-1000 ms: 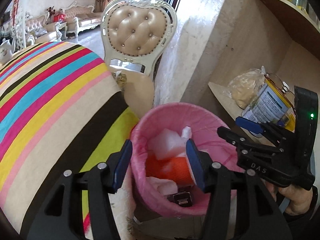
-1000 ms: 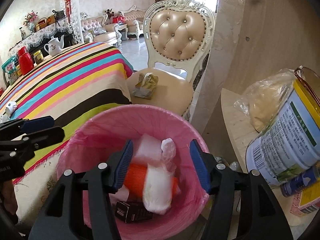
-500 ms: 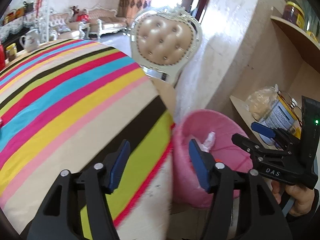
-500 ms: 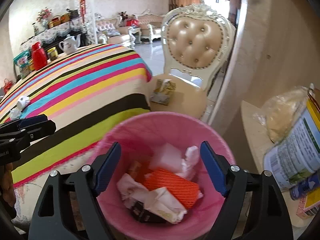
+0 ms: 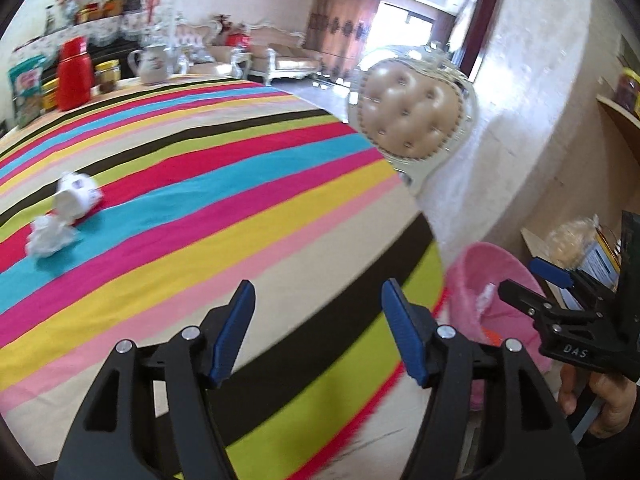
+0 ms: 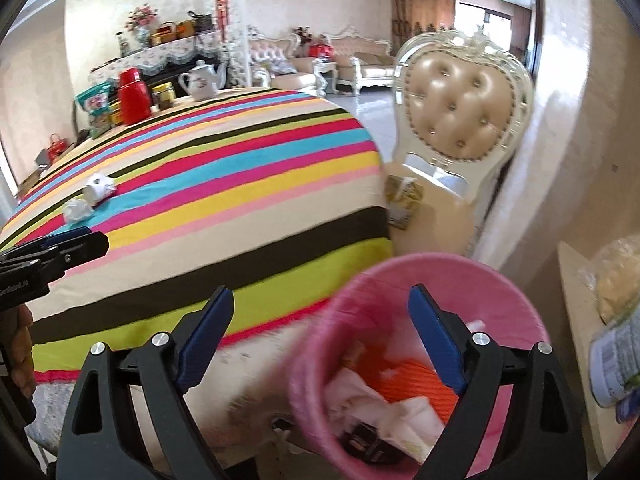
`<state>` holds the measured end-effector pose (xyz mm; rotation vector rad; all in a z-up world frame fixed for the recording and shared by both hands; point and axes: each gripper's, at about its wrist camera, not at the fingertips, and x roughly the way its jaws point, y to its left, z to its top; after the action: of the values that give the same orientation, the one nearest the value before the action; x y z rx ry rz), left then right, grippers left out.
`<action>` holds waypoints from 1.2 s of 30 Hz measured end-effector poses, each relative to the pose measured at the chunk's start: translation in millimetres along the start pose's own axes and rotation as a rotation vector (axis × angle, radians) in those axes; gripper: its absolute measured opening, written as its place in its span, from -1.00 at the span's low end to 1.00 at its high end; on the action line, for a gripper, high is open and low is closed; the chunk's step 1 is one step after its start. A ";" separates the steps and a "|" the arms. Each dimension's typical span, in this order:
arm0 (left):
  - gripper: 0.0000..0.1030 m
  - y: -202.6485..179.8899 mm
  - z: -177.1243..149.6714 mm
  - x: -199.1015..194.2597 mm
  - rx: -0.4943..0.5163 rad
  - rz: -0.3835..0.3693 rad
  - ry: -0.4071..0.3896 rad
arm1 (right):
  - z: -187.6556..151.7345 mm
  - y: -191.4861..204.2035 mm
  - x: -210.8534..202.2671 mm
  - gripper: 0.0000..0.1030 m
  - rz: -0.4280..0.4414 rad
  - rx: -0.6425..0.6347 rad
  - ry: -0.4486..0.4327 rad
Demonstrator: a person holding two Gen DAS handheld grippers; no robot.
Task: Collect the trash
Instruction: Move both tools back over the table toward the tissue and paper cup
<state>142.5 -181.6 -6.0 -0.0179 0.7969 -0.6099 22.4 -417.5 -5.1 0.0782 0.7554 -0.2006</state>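
Trash waits on the striped tablecloth (image 5: pixel 248 184) — a crumpled tissue (image 5: pixel 50 236) with a small white cup (image 5: pixel 76 198) on its side just beside it, well ahead of you. Your left gripper (image 5: pixel 316 328) hangs over the cloth, jaws wide and empty. Your right gripper (image 6: pixel 318 336) is spread wide too, holding nothing, at the rim of the pink bin (image 6: pixel 500 280) — paper and something orange, perhaps netting, inside.

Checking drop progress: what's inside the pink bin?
The pink bin holds an orange net piece, white crumpled paper and a small dark box. Anything beneath those is covered.
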 end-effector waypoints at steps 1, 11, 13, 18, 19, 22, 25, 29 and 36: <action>0.24 7.9 -0.2 -3.4 -0.010 0.013 -0.003 | 1.7 6.1 1.4 0.64 0.010 -0.009 0.000; 0.28 71.3 -1.5 -24.7 -0.097 0.132 -0.025 | 17.5 54.4 14.0 0.64 0.099 -0.065 -0.012; 0.28 83.6 -1.7 -28.3 -0.117 0.158 -0.027 | 19.3 64.5 17.4 0.64 0.116 -0.076 -0.010; 0.33 105.0 -0.2 -32.9 -0.145 0.241 -0.035 | 26.6 83.7 28.0 0.64 0.150 -0.091 -0.005; 0.34 107.5 0.1 -33.8 -0.145 0.258 -0.036 | 28.0 87.9 30.0 0.64 0.156 -0.093 -0.005; 0.36 117.6 1.8 -34.2 -0.153 0.290 -0.036 | 32.1 96.0 37.2 0.64 0.171 -0.102 0.001; 0.36 126.7 2.9 -32.5 -0.160 0.314 -0.033 | 36.1 108.2 45.5 0.64 0.188 -0.114 0.009; 0.36 139.8 4.7 -30.6 -0.178 0.328 -0.029 | 41.5 119.9 53.4 0.64 0.208 -0.129 0.016; 0.36 179.0 13.9 -24.6 -0.233 0.357 -0.027 | 52.4 134.1 68.6 0.64 0.237 -0.137 0.028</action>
<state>229.3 -23.3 -22.5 -0.0949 0.8179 -0.1769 134.4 -304.3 -14.5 0.0399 0.7793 0.0776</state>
